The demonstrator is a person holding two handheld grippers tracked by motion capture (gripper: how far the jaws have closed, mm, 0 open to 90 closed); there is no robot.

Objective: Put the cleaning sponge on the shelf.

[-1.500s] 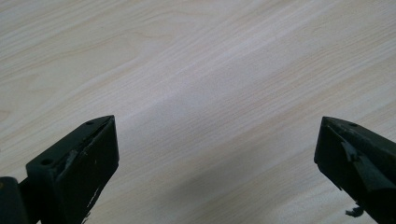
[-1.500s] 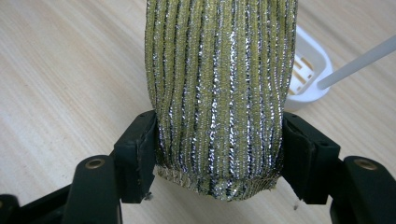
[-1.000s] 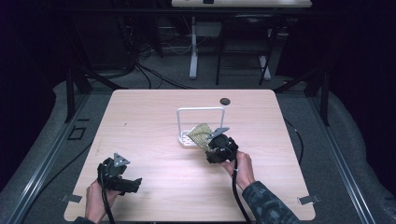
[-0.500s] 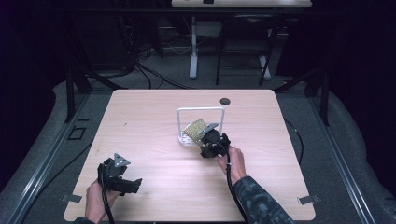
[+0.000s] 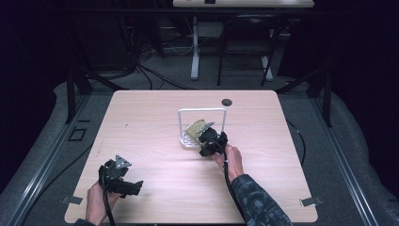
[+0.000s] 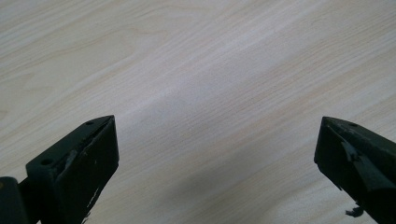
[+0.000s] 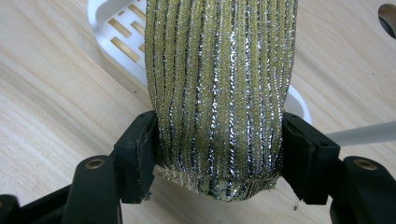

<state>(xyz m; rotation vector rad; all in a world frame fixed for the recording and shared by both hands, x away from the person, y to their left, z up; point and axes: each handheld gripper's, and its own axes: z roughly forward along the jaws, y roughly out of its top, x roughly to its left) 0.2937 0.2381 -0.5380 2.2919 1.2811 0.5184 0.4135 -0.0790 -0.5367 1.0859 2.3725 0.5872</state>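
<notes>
gold-and-silver ribbed glittery fabric piece (image 7: 219, 93), soft knit, clamped at its hem between the pads of the right gripper (image 5: 207, 141). jaws have just been opening a little, fabric between them, pads look pressed on both edges in the right gripper view, so counted as gripped. fabric sits over the white slotted plastic tray (image 7: 119, 35) of the small white rack with upright wire frame (image 5: 202, 111), mid-table, slightly right of centre on the light wood table (image 5: 155, 117).

step in hand, as judged: placing the fabric onto or into the rack, at or close to the release. cannot tell whether the far end rests on the tray or hangs off the frame; fabric blocks that.

next move calls for: letting the jaws spread enough to free the hem, then backing straight out along the jaw line so the knit doesn't snag on the pads or drag the light rack. soft and limp, likely to slump once freed.

containers: rack tray holds nothing else visible besides the fabric; slots bare at the near corner.

left gripper (image 5: 123, 178) parked at the near-left table edge, jaws wide apart, nothing between them, bare wood below. small dark round grommet (image 5: 227, 101) near the far edge, well apart from the rack.
</notes>
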